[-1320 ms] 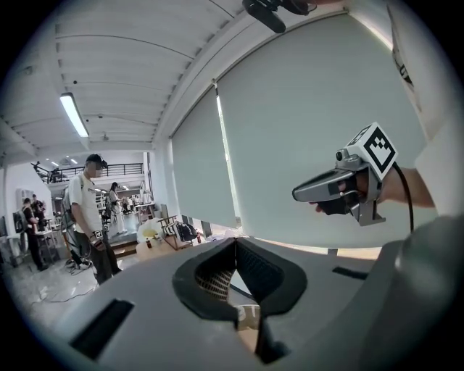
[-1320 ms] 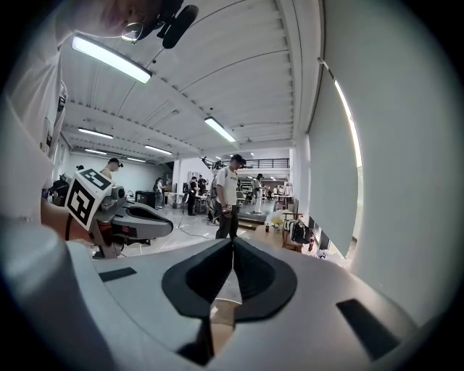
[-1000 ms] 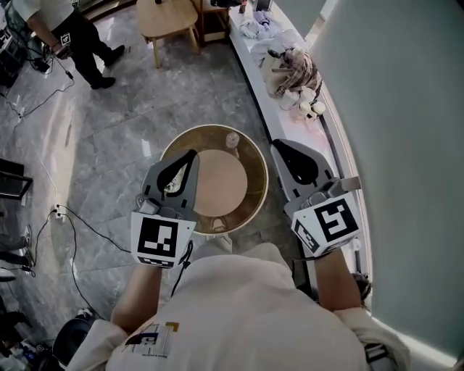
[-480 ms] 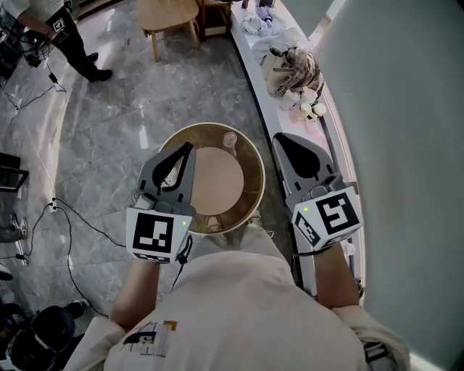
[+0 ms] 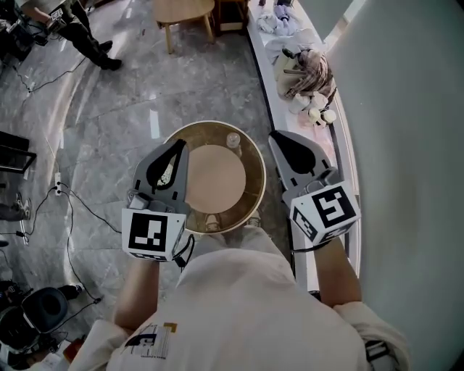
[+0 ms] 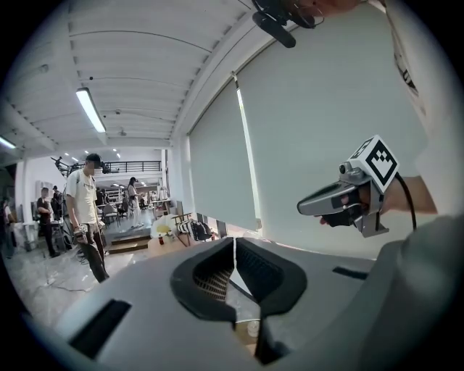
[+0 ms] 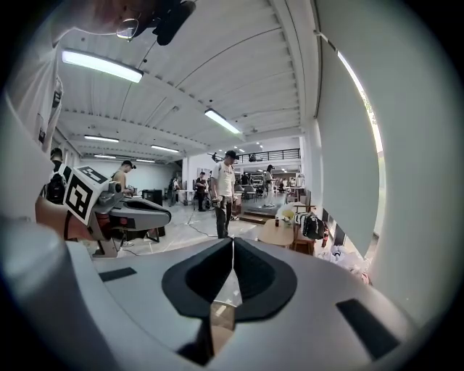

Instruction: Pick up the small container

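- The left gripper (image 5: 177, 145) was held out over the left side of a round table (image 5: 255, 190). In the left gripper view its jaws were pressed together along a thin line, with nothing between them.
- The right gripper (image 5: 275, 136) hung just past the table's right edge, beside a white ledge (image 5: 262, 54) that ran along the window. In the right gripper view its jaws also met fully and were empty.
- The small container (image 5: 233, 140), a clear, pale thing, stood upright on the far part of the table's outer ring. It sat between the two grippers' tips and touched neither.
- The table had a tan wooden disc (image 5: 217, 181) at its centre and a darker, glassy band around it.
- Each gripper carried a marker cube near the person's wrist, the left one (image 5: 152, 235) low over the table's near left edge and the right one (image 5: 326, 211) over the ledge.
- A heap of plush toys (image 5: 308, 69) and cloth lay farther along the ledge.
- The floor (image 5: 109, 130) was grey polished stone, with a dark cable (image 5: 80, 214) trailing across it at the left.
- A wooden stool (image 5: 185, 11) stood at the top of the head view, and a standing person (image 5: 80, 29) showed in the top left corner.
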